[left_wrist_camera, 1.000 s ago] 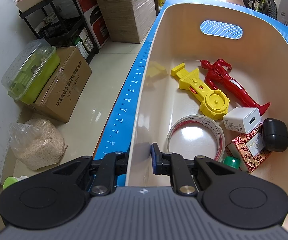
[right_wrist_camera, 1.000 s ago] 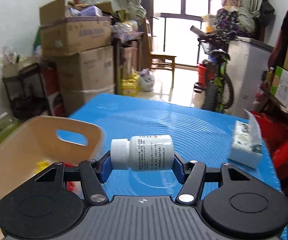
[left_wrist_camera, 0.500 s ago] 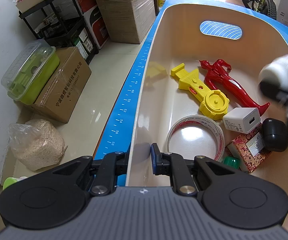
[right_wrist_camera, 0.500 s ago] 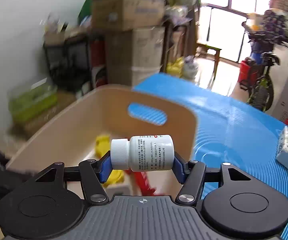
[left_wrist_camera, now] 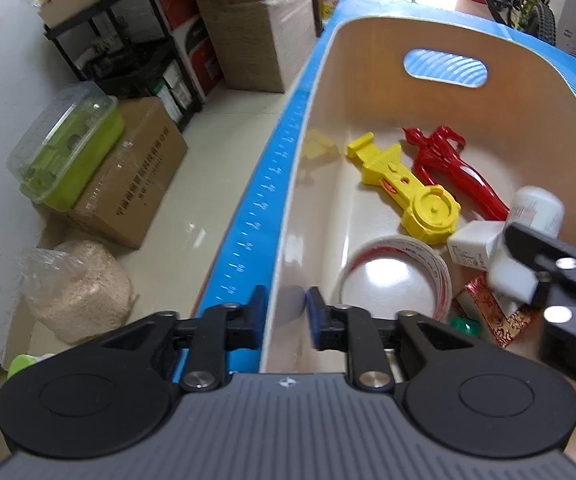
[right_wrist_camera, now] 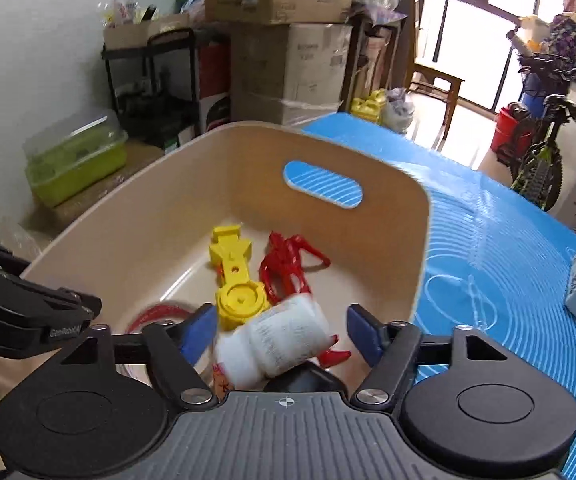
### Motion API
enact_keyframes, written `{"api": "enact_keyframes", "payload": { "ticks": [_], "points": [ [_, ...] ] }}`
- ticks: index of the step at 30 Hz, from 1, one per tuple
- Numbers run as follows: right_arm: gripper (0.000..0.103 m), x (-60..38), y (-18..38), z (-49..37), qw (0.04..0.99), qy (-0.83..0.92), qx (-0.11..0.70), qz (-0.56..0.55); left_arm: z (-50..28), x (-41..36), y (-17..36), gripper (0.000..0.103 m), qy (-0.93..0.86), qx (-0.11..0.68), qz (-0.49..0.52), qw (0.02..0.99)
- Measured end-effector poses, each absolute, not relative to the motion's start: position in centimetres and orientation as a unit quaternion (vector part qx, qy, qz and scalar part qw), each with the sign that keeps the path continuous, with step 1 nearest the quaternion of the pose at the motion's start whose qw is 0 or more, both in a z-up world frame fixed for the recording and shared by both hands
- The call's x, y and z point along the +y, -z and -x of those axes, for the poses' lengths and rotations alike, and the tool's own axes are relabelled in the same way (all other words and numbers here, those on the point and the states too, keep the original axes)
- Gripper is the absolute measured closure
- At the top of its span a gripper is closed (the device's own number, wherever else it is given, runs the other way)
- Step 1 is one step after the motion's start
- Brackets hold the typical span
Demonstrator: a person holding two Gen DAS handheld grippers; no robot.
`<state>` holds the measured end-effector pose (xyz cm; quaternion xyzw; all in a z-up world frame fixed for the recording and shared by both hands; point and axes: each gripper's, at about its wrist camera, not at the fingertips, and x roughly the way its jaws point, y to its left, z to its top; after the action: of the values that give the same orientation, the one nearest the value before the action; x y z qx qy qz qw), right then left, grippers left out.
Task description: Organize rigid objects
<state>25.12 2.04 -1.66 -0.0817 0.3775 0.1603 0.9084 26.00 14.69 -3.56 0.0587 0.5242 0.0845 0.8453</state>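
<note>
Right gripper [right_wrist_camera: 279, 330] jaws spread wide; white bottle [right_wrist_camera: 275, 340] loose between them, tilted, over bin [right_wrist_camera: 420, 240]. Left gripper [left_wrist_camera: 283, 306] jaws pinch bin wall. Risk: bottle drops onto yellow toy [right_wrist_camera: 235, 280], bounces, rolls under tape roll [left_wrist_camera: 392, 268].

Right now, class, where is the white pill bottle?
In the right wrist view, the white pill bottle lies tilted between the open right gripper's fingers, inside the beige bin, beside the yellow toy.
</note>
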Motion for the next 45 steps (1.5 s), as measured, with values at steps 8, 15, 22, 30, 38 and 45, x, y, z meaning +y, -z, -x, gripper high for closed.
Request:
{"api": "enact_keyframes", "payload": {
  "ticks": [8, 15, 22, 30, 38, 45],
  "points": [
    [0.008, -0.5, -1.6, -22.5, 0.929, -0.137, 0.343, 0.03, -24.9, 13.8, 1.0, 0.036, -0.093, 0.48, -0.059, 0.87],
    [0.005, -3.1, -4.0, -19.8, 0.94, -0.1, 0.326, 0.027, -22.5, 11.0, -2.6, 0.03, -0.067, 0.434, -0.05, 0.897],
    [0.004, -6.6, -6.8, -15.6, 0.947, -0.067, 0.313, 0.016, -18.6, 8.3, -5.4, 0.03, -0.04, 0.401, -0.043, 0.914],
    [0.002, -9.7, -8.2, -9.8, 0.95, -0.043, 0.308, 0.013, -13.2, 5.8, -7.5, 0.03, -0.031, 0.381, -0.06, 0.922],
    [0.002, -11.6, -9.1, -4.9, 0.954, -0.035, 0.297, 0.009, -8.4, 4.5, -8.4, 0.03, -0.025, 0.373, -0.061, 0.926],
    [0.002, -12.6, -9.0, -1.3, 0.955, -0.032, 0.295, 0.006, -5.4, 4.1, -8.2, 0.029, -0.027, 0.369, -0.059, 0.927]
  ]
}}
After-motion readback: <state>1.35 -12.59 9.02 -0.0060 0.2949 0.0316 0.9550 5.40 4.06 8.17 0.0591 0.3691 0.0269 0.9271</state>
